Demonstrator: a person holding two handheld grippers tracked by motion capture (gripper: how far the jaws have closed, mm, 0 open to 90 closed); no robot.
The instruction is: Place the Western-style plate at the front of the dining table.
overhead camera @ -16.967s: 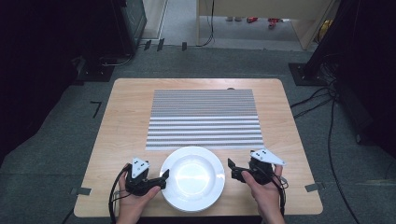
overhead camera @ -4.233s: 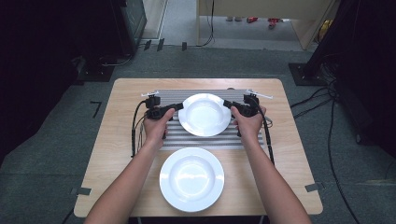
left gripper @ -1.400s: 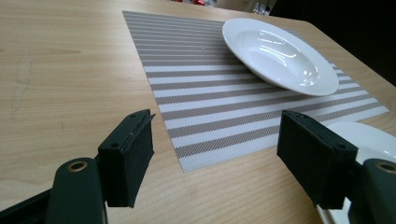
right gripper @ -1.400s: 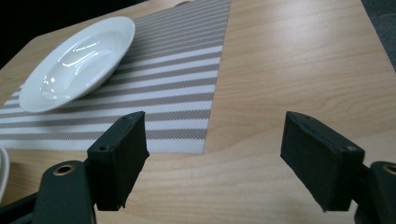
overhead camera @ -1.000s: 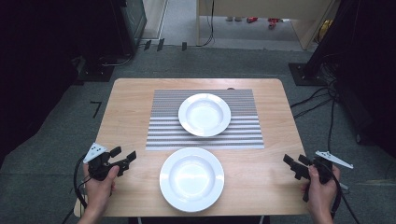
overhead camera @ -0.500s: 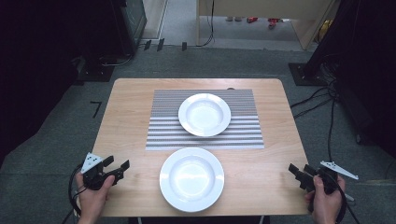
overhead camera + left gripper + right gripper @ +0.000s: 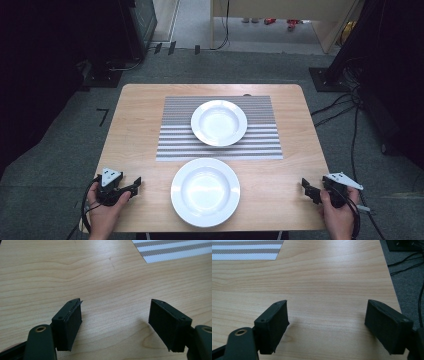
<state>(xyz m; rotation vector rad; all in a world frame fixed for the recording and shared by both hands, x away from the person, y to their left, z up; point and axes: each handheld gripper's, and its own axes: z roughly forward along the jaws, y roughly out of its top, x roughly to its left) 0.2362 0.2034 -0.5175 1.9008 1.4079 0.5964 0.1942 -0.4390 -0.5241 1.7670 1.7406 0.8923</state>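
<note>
Right now both claws rest wide and empty: left gripper (image 7: 131,186) at lower left, right gripper (image 7: 306,187) at lower right. One plate (image 7: 219,122) sits on the striped mat (image 7: 172,140); to lift the near plate (image 7: 205,191), I'd pinch opposite rims evenly.

Bright tabletop, dark, perhaps underexposed surroundings
</note>
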